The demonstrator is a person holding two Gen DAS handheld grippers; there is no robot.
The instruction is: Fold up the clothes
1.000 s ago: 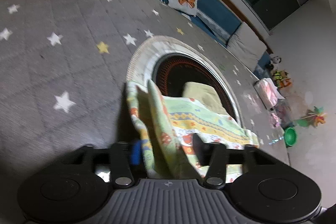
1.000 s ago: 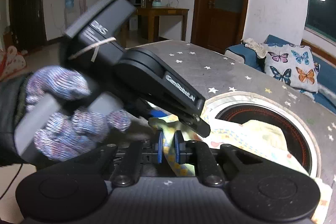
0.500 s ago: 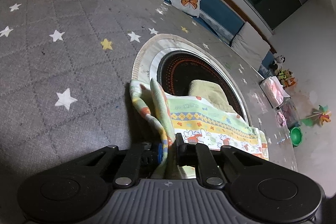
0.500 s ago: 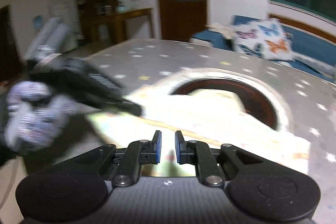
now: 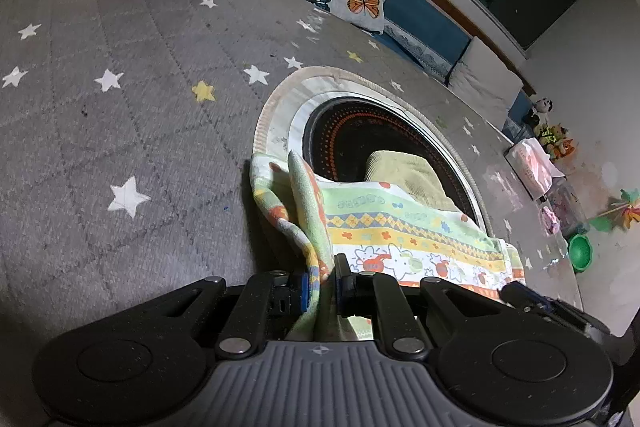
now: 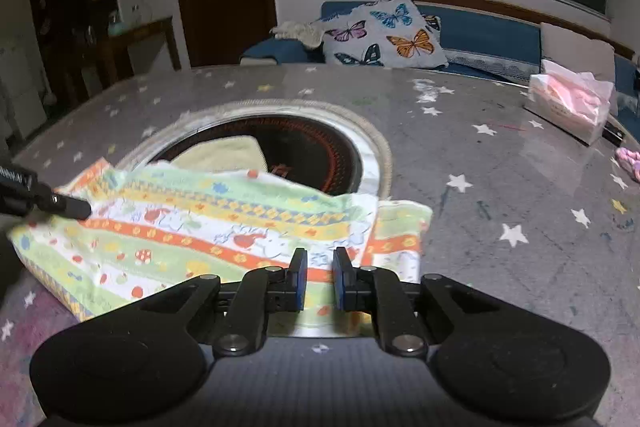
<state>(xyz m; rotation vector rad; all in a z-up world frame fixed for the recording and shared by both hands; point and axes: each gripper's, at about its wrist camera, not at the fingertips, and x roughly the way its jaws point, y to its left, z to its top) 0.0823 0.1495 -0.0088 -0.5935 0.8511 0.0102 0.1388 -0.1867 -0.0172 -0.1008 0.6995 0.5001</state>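
Observation:
A patterned cloth [image 6: 208, 227] with green, yellow and orange bands lies spread on the grey star-print table [image 6: 500, 187], partly over the round black burner [image 6: 304, 151]. It also shows in the left wrist view [image 5: 400, 227]. My left gripper [image 5: 322, 277] is shut on a bunched fold of the cloth at its near corner; its tip shows in the right wrist view [image 6: 68, 206]. My right gripper [image 6: 319, 277] hovers over the cloth's right part, jaws a little apart with nothing between them. A plain yellow cloth [image 6: 224, 155] lies on the burner under the patterned one.
A pink tissue pack [image 6: 572, 103] lies at the table's far right edge. A butterfly cushion [image 6: 384, 35] sits on the blue sofa behind the table. A green bowl [image 5: 580, 251] and toys lie on the floor.
My left gripper closed on the cloth fold and holds it. My right gripper let go of the cloth beside the left one and swung right over the spread cloth.

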